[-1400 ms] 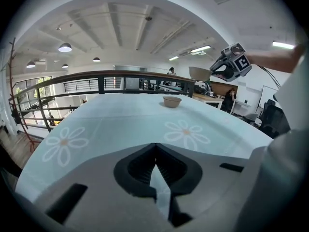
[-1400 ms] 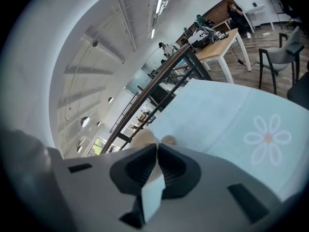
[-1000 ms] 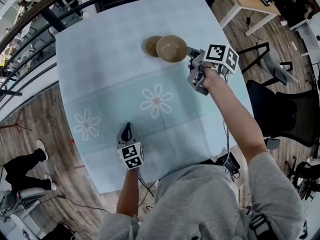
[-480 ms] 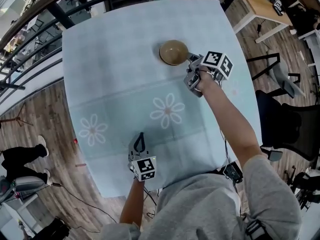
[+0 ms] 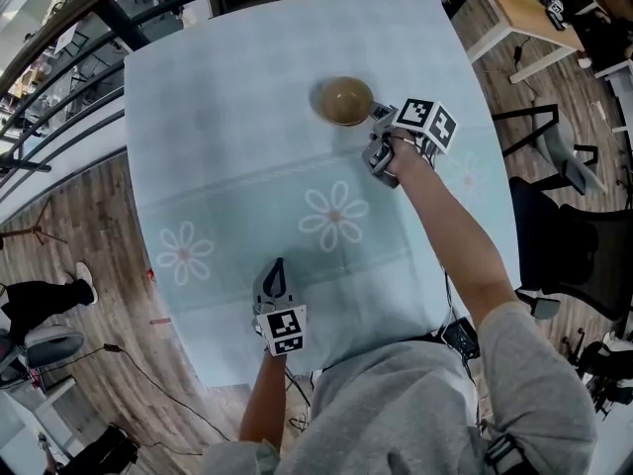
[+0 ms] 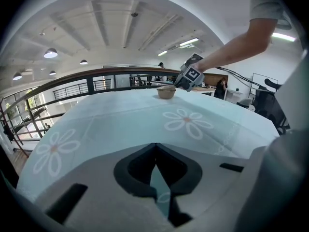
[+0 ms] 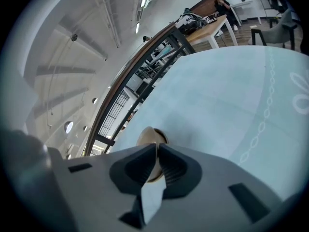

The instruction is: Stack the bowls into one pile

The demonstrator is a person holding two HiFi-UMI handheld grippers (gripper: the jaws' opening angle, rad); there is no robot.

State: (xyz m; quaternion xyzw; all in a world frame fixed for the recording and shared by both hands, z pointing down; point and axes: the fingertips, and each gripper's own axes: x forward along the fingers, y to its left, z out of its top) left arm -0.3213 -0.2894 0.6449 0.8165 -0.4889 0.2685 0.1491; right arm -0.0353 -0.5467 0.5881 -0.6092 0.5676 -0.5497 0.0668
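Two tan bowls sit nested as one pile (image 5: 343,100) at the far side of the light blue flowered table (image 5: 218,117); only the top bowl shows. My right gripper (image 5: 377,118) is at the pile's right edge, its jaws shut on the top bowl's rim (image 7: 147,136). In the right gripper view the gripper (image 7: 157,147) hides most of the bowl. My left gripper (image 5: 275,274) rests near the table's front edge, far from the pile, shut with nothing in it (image 6: 155,147). The left gripper view shows the pile (image 6: 166,92) far off, with the right gripper (image 6: 179,83) beside it.
A dark railing (image 5: 59,38) runs along the table's far left side. Black office chairs (image 5: 564,236) stand to the right and a wooden desk (image 5: 514,8) at the far right. A person's legs (image 5: 40,305) are on the floor at left.
The bowl held in my right gripper has moved left over the second bowl and come down into it, so one pile shows now. The left gripper has stayed where it was.
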